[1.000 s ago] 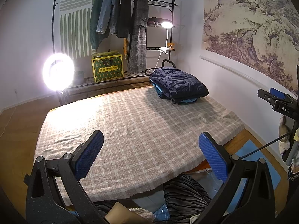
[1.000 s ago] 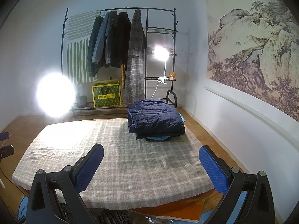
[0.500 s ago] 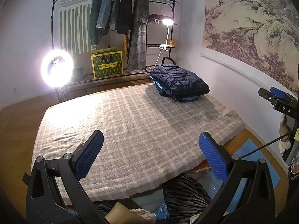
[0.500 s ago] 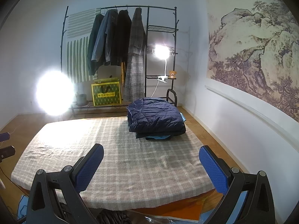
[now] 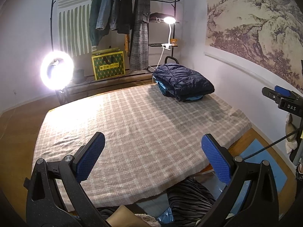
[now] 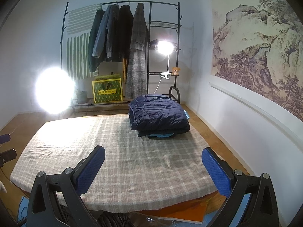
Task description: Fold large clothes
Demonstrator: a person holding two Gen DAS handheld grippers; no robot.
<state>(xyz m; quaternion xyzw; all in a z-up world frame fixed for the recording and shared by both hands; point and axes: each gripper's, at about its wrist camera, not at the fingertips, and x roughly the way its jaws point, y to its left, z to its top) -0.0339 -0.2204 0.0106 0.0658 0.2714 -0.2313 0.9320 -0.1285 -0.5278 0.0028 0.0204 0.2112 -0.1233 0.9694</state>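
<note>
On the plaid mat, far right corner: a folded navy quilted jacket (image 5: 184, 79) (image 6: 158, 112) tops a small stack, with a blue garment (image 5: 194, 98) (image 6: 161, 135) peeking out beneath it; the stack sits at about 1 o'clock in the left wrist view and 12 o'clock in the right wrist view.
Mat: the beige plaid mat (image 5: 132, 124) (image 6: 117, 151) lies flat on a wooden floor, with the stack resting on it.
Left gripper (image 5: 152, 158): held over the near edge of the mat, blue pads (image 5: 90, 158) spread wide apart, nothing between them, well short of the stack.
Right gripper (image 6: 153, 167): likewise over the near edge, blue pads (image 6: 215, 172) wide apart and holding nothing; it also shows at 3 o'clock in the left wrist view.
Below the near edge: a dark striped garment (image 5: 189, 198) lies on the floor at 6 o'clock, beside blue sheeting.
Behind the mat: a black clothes rack (image 5: 161, 28) (image 6: 162, 56) at 12 o'clock carries hanging coats (image 5: 121, 13) (image 6: 117, 36), a clip lamp (image 5: 169, 20) (image 6: 164, 47) and a small teddy bear (image 6: 175, 70); a green-and-yellow box (image 5: 108, 65) (image 6: 107, 91) sits on its lower shelf.
Lighting: a ring light (image 5: 56, 70) (image 6: 54, 90) glares at 10 o'clock.
Right wall: a landscape mural (image 5: 255, 28) (image 6: 261, 56) of rocks and pines.
</note>
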